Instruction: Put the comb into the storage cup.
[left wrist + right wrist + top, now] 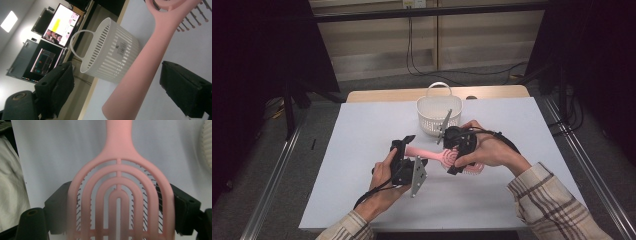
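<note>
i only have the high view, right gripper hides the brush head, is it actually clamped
Observer: Yes. In the right gripper view the right gripper has a jaw against each side of the pink brush head.
Operator: and the left one on the handle
Observer: Not gripping. The left gripper has the handle between its jaws, with gaps on both sides.
Operator: bristles up or down
Observer: They show through the slots, on the far side, facing the white table.

Standing mid-room: table (362,200) under a white sheet, its wooden edge (387,94) showing at the far side. Running along both sides: metal rails (274,175). Hanging down the pale panelled back wall (377,45): black cables (411,50). Glowing beyond: lit monitors (61,25); shining overhead: ceiling lamp (8,21).
</note>
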A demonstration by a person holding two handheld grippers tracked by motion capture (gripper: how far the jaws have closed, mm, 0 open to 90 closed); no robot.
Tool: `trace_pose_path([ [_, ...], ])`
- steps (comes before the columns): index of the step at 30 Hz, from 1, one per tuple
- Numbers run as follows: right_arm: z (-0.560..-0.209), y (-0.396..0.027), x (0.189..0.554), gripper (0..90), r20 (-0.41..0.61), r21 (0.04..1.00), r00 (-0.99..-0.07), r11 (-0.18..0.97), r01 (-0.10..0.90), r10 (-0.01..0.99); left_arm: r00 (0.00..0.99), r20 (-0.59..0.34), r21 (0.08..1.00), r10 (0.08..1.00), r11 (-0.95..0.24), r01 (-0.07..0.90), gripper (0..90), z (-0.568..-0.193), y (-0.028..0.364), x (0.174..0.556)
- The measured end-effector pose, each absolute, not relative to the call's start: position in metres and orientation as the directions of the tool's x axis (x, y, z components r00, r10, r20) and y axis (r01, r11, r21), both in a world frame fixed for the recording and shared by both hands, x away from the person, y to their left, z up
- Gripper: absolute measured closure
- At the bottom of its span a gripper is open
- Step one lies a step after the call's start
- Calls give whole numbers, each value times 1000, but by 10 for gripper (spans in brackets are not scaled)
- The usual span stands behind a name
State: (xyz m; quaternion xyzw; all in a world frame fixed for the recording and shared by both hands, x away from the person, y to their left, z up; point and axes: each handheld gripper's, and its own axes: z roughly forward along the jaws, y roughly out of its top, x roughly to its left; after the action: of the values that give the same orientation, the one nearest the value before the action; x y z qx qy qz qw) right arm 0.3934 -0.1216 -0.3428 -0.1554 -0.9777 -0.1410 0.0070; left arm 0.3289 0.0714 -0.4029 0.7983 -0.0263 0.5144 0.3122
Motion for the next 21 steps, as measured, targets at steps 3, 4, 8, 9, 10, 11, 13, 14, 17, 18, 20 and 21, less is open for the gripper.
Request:
trace_pose_path([
  [3,-342,-120,394,197,58,274,-949,909,314,311,458,849,448,262,-817,-364,151,-404,67,328],
  [4,-342,-119,394,197,57,274,-949,909,314,311,441,862,428,250,-825,-369,152,-405,66,328],
  [8,-342,-115,394,196,55,272,-951,912,308,305,414,881,397,231,-835,-380,182,-406,62,326],
  [9,-342,-114,394,197,56,271,-951,912,308,304,416,881,393,225,-837,-380,186,-408,60,326],
  [10,-342,-113,393,196,58,271,-950,911,310,306,404,888,383,220,-840,-384,195,-409,59,325],
  [11,-342,-112,394,196,61,269,-950,911,311,307,387,897,366,212,-848,-384,199,-410,58,324],
  [13,-342,-110,394,197,62,269,-949,911,313,308,378,907,338,184,-854,-396,222,-413,56,322],
  [14,-341,-109,394,196,63,266,-949,911,315,309,362,917,315,168,-862,-397,233,-413,56,322],
  [17,-341,-107,394,196,59,268,-949,911,312,308,353,924,291,147,-871,-396,252,-413,54,321],
  [18,-341,-106,394,197,60,268,-949,910,315,310,351,924,291,150,-872,-393,270,-413,54,320],
  [20,-341,-106,394,196,63,267,-950,912,310,305,341,930,276,139,-876,-396,293,-414,53,320],
  [21,-341,-105,394,197,63,265,-950,913,310,305,329,936,256,124,-882,-396,317,-414,52,320],
])
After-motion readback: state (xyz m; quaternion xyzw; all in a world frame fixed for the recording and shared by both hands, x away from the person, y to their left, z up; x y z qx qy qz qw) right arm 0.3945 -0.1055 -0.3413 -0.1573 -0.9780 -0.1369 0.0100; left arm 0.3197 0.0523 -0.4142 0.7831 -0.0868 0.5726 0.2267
